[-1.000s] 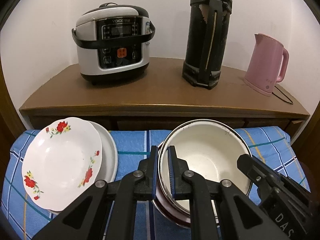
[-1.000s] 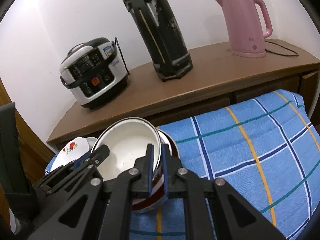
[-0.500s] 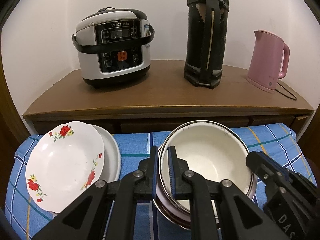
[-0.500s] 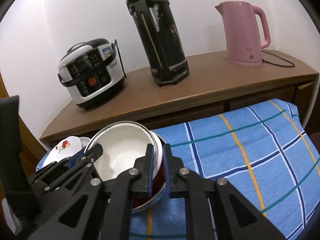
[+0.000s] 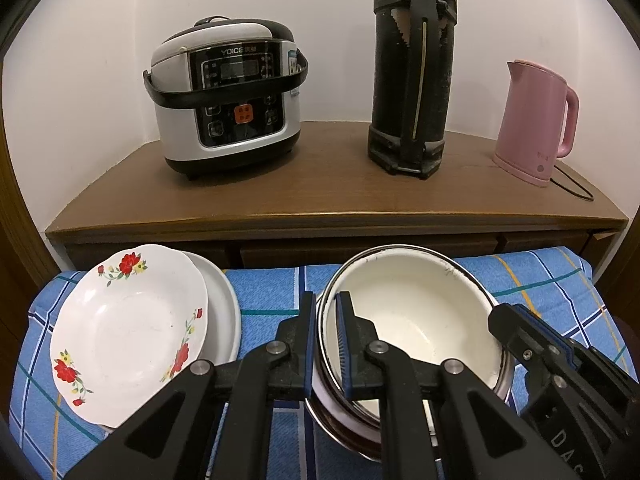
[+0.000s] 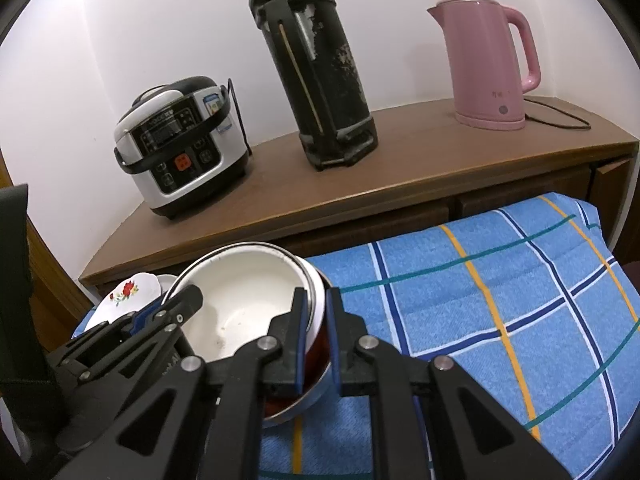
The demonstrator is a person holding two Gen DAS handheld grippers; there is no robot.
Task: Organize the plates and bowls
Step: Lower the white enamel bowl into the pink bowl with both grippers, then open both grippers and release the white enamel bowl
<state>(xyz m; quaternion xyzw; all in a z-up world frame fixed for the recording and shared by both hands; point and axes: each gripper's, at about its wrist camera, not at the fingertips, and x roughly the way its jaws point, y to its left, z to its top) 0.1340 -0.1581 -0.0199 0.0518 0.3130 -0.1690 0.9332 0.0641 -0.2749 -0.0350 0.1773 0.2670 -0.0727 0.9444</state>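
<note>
Bowls: cream enamel bowl (image 5: 412, 320) sits nested in a dark red bowl (image 6: 316, 364) on the blue plaid cloth (image 6: 480, 300). Left gripper (image 5: 323, 344) and right gripper (image 6: 316, 340) each have fingers nearly closed, pinching opposite rims. Over the last second both views have drawn back slightly; the stack is probably being lifted. Floral plate (image 5: 128, 340) rests on a plain plate (image 5: 224, 304) alongside.

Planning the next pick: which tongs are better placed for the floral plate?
Probably left. The left tongs grip the bowl rim beside the plate; the right tongs hold the rim on the far side.
</note>
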